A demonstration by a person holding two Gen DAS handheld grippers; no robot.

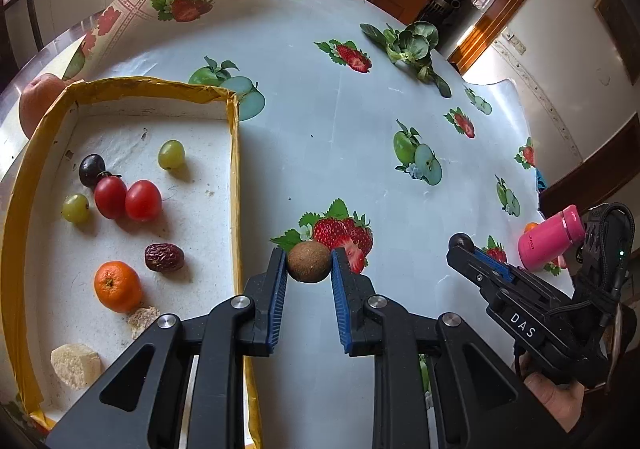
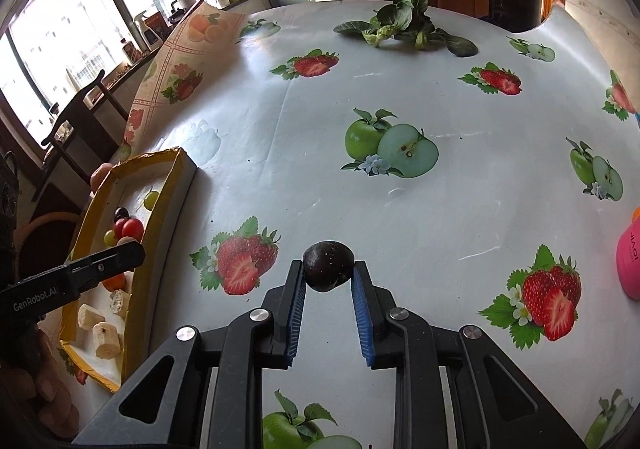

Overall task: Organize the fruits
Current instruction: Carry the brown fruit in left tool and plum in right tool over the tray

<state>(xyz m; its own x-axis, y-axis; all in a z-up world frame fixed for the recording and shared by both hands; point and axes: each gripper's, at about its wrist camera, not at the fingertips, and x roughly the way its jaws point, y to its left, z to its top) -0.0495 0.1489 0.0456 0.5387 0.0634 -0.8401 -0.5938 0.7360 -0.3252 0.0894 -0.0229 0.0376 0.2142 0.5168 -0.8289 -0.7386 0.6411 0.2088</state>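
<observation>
My left gripper [image 1: 309,262] is shut on a small brown round fruit [image 1: 308,262], held above the table just right of the yellow-rimmed tray [image 1: 235,153]. The tray holds two red cherry tomatoes [image 1: 127,199], two green grapes [image 1: 171,154], a dark grape [image 1: 91,169], a red date [image 1: 164,257], a small orange [image 1: 117,286] and pale banana pieces [image 1: 75,365]. My right gripper [image 2: 329,267] is shut on a dark purple round fruit [image 2: 328,266] above the tablecloth; this gripper [image 1: 464,245] also shows at the right of the left wrist view. The left gripper's [image 2: 132,254] fingers reach over the tray [image 2: 168,205] in the right wrist view.
A leafy green vegetable [image 1: 408,45] lies at the far side of the fruit-print tablecloth [image 1: 340,121]. A pink bottle [image 1: 550,237] lies at the right edge with something orange [image 1: 531,226] behind it. A large peach-coloured fruit [image 1: 38,103] sits behind the tray. A person's hand [image 1: 556,397] holds the right gripper.
</observation>
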